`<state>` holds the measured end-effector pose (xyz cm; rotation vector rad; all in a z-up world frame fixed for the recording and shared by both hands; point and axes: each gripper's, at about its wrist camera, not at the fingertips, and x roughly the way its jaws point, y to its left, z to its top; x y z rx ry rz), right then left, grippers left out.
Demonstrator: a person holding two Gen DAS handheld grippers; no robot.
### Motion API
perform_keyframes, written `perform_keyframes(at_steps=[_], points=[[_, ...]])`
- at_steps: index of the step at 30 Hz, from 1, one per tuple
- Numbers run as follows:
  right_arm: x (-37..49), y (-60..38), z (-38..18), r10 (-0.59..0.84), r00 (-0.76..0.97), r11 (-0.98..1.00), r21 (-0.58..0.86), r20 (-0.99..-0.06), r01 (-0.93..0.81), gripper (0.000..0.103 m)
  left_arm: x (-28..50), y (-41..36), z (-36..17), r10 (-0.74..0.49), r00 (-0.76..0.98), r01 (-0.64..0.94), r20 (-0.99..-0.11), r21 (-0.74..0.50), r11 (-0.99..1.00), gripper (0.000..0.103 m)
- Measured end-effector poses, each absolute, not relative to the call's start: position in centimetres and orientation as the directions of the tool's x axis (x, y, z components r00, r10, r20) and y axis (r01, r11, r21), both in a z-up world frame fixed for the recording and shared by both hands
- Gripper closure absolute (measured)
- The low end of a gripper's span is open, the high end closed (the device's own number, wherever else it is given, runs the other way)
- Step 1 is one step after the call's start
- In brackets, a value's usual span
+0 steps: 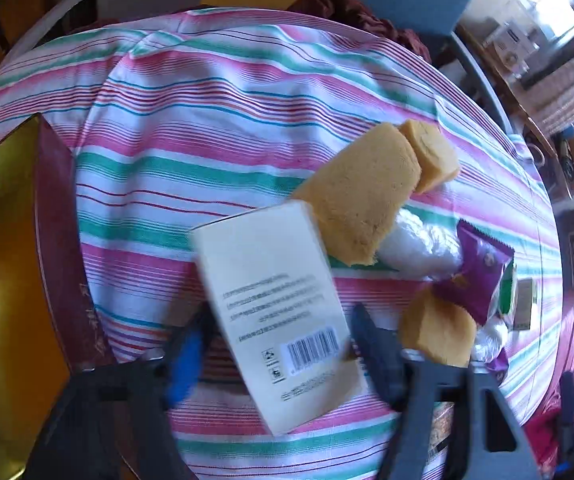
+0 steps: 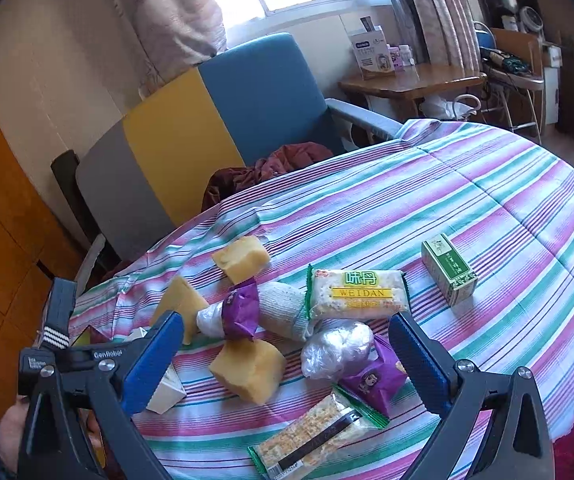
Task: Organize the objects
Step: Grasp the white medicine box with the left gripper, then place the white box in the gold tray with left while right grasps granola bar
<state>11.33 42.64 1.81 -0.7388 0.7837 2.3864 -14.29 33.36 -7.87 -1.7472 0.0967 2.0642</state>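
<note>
We observed the bench (image 2: 487, 200) covered by a striped cloth in pink, green and white, with a blue and yellow chair (image 2: 247, 100) at its far side. In the left wrist view, a dark red box with a gold inner face (image 1: 15, 260) stood at the left edge of the bench.

The left hand-held gripper (image 1: 277, 344) was closed on a cream carton (image 1: 275, 308) bearing printed text and a barcode; the carton was tilted and raised above the cloth, with a finger pressing each long side. Just beyond it lay a long yellow sponge (image 1: 359, 204), a smaller sponge piece (image 1: 431, 156) touching its far end, and a third sponge block (image 1: 435, 328) to the near right.

The right hand-held gripper (image 2: 283, 360) was wide open and held nothing. We noted the pile of objects between and beyond its fingers: a near sponge block (image 2: 249, 368), a crumpled clear plastic wad (image 2: 337, 350), a purple wrapper (image 2: 371, 380) just beside the wad, and a clear cracker packet (image 2: 315, 436) nearest the camera. Farther off lay a "WEIDAN" biscuit pack (image 2: 357, 292), a white knitted roll (image 2: 283, 312) touching its left end, and a purple candy wrapper (image 2: 239, 312). A small green box (image 2: 449, 270) stood apart to the right.
</note>
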Motion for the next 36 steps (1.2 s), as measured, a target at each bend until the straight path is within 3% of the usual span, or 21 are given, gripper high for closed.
perform_keyframes(at_steps=[3,13,20,24,33,36], points=[[11.7,43.6,1.5,0.303,-0.711,-0.665,0.393,-0.635,-0.635,0.000,-13.0,33.1,-7.0,0.297,-0.164,-0.428,-0.941,-0.203,-0.881,0.052],[11.5,45.7,-1.6,0.200,-0.645,-0.568,0.450,-0.738,-0.690,0.000,-6.5,28.8,-2.5,0.450,-0.284,-0.597,-0.847,-0.211,-0.774,0.053],[11.4,45.1,-3.1,0.141,-0.576,-0.556,0.418,-0.805,-0.719,0.018,-4.4,26.1,-0.9,0.522,-0.325,-0.628,-0.789,-0.233,-0.743,0.053],[11.8,42.9,-2.6,0.141,-0.542,-0.602,0.363,-0.828,-0.711,0.019,-3.4,23.5,0.1,0.552,-0.338,-0.629,-0.762,-0.254,-0.735,0.053],[10.7,40.0,-6.9,0.081,-0.437,-0.584,0.312,-0.896,-0.749,0.027,-3.3,17.0,-0.4,0.555,-0.372,-0.562,-0.744,-0.296,-0.772,0.053],[9.3,39.9,-7.7,0.139,-0.397,-0.612,0.237,-0.907,-0.755,0.039,-4.1,13.7,-1.2,0.529,-0.388,-0.516,-0.755,-0.298,-0.803,0.053]])
